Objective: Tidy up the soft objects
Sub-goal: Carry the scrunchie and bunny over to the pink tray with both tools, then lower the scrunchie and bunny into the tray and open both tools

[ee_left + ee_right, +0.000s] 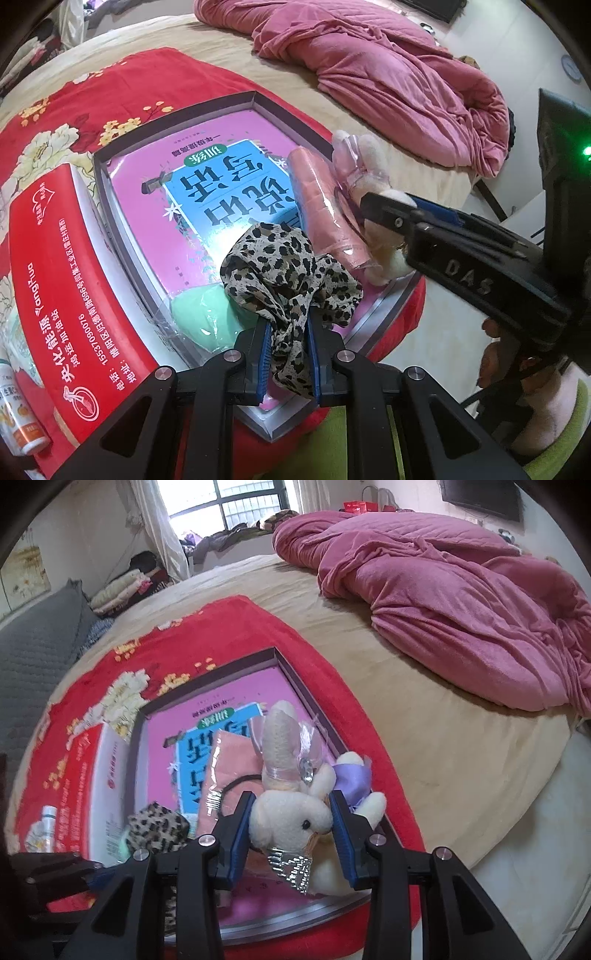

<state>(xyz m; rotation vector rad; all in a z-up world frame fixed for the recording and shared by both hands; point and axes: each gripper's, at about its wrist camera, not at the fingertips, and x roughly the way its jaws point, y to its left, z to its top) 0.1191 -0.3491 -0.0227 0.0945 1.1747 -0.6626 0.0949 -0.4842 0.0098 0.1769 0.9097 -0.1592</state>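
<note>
A shallow, grey-walled rectangular tray (pixel 177 114) is taken as the landmark; it lies on a red flowered blanket (pixel 110 88) spread over a tan bed (pixel 424 738), and its floor is covered by a pink and blue printed book (pixel 207 173). The left gripper (pixel 288 350) is seen clamped almost fully together on a leopard-print fabric scarf (pixel 288 269), pinched between the blue pads at the tray's near edge; the scarf's bunched bulk is draped on the book inside the tray, beside a mint-green soft pad in clear wrap (pixel 207 317). The right gripper (pixel 291 823) is held partly apart, its pads pressed against the head of a cream plush rabbit with a lilac ribbon bow (pixel 295 812); the rabbit is held over the tray's right side, and whether it rests on the tray cannot be told. A rolled pink towel in a clear sleeve (pixel 321 206) lies inside the tray, just beside the rabbit. A red and white printed box (pixel 62 280) stands just outside the tray's left wall; a crumpled pink quilt (pixel 461 605) lies well beyond the tray's far edge.
</note>
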